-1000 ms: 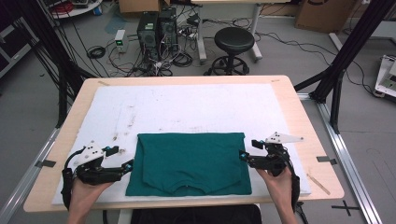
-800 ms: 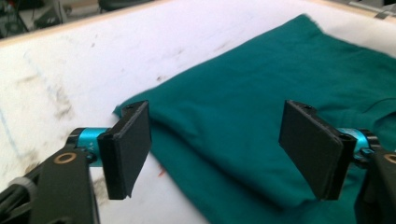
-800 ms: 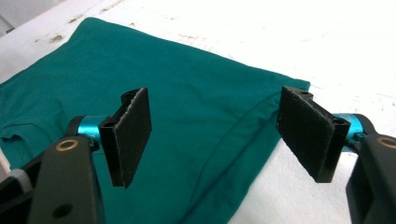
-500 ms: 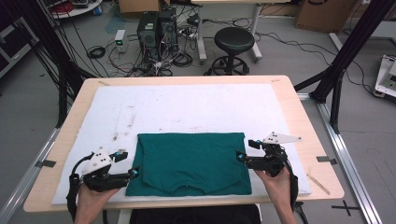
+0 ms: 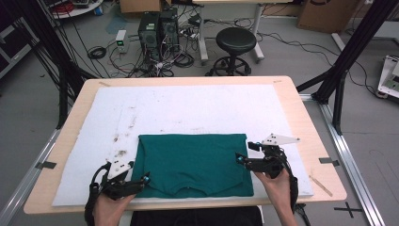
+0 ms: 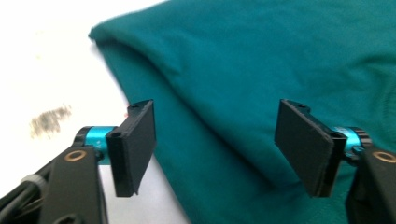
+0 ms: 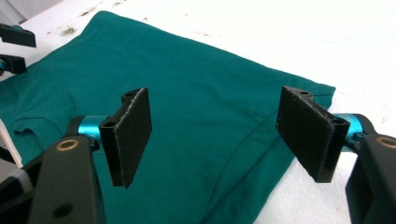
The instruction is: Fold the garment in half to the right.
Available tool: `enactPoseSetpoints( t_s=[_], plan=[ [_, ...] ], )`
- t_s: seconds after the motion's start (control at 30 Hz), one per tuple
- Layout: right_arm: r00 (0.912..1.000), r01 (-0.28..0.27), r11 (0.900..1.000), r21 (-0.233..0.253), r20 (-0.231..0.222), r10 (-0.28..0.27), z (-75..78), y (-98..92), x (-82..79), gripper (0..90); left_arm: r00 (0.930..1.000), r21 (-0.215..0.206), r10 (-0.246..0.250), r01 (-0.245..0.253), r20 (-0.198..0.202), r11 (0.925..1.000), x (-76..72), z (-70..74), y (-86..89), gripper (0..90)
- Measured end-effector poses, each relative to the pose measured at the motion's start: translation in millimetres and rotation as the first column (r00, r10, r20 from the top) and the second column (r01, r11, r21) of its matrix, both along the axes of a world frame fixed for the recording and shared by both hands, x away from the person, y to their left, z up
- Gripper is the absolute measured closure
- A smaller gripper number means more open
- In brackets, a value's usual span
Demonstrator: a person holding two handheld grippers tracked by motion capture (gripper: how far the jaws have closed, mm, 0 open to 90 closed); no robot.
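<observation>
Folded green shirt [image 5: 193, 162] flat on white pad [image 5: 188, 113] at counter's near edge, your left gripper [image 5: 141, 181] jaws wide over its near-left corner, prob. not touching, right gripper [image 5: 242, 160] jaws wide at its right edge.

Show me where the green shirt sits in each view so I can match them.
High view: green shirt lies low and centre on the white mat.
Left gripper view: it covers the right and top.
Right gripper view: it spreads across the left and middle.
Shared landmark: the white mat.
</observation>
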State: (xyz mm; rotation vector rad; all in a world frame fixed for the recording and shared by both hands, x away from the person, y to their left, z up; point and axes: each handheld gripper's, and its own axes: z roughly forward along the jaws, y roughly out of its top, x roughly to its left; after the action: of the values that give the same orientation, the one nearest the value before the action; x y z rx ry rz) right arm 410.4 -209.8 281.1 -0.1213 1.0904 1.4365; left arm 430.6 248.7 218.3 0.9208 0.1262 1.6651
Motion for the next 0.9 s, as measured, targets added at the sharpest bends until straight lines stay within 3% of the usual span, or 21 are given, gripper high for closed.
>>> enactPoseSetpoints(
  t_s=[0.3,0.6,0.9],
  plan=[
    [1.0,-0.001,1.0,0.002,-0.004,0.001,-0.4,-1.0,-0.1,27.1,0.9984,-0.01,0.042,-0.042,-0.037,0.9991,8.1,-4.1,-2.1,26.1],
    [1.0,-0.002,1.0,-0.025,-0.006,0.002,0.4,7.4,-0.7,27.1,0.9987,-0.013,-0.004,0.004,-0.05,0.9999,11.7,-5.0,4.0,25.0],
    [0.9999,0.014,0.997,-0.074,-0.003,-0.014,2.3,27.4,-2.8,27.1,0.9997,0.003,-0.024,0.024,-0.01,0.9997,15.1,-12.0,6.3,29.2]
  ],
)
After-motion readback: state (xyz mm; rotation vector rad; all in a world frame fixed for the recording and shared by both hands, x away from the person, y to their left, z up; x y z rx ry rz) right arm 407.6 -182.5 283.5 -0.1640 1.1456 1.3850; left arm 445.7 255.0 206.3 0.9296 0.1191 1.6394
